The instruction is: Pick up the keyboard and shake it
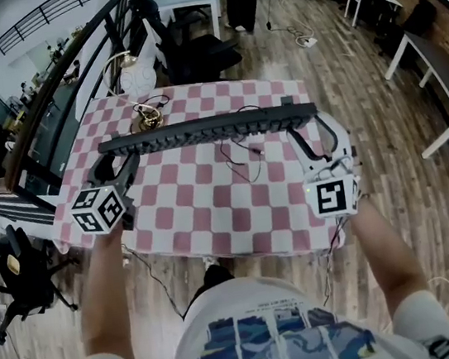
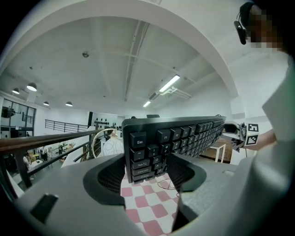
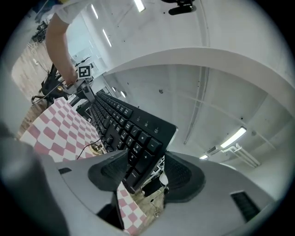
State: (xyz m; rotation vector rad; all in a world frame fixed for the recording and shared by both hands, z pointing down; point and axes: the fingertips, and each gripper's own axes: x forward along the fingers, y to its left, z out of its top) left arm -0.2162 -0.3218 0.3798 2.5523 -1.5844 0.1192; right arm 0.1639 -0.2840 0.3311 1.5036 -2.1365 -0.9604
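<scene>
A long black keyboard [image 1: 209, 130] hangs in the air above the checked table [image 1: 202, 194], turned on edge so I see its thin side. My left gripper [image 1: 126, 166] is shut on its left end, the Esc corner of the keyboard [image 2: 152, 150] sitting between the ribbed pads. My right gripper [image 1: 311, 135] is shut on its right end, with the numpad corner of the keyboard [image 3: 138, 147] clamped between the pads. A thin black cable [image 1: 242, 159] trails from the keyboard down onto the cloth.
A gold-based lamp [image 1: 141, 116] with a white shade stands at the table's far left corner. A black railing [image 1: 69, 89] runs along the left. A black office chair [image 1: 197, 49] sits beyond the table; white tables [image 1: 435, 76] stand at the right.
</scene>
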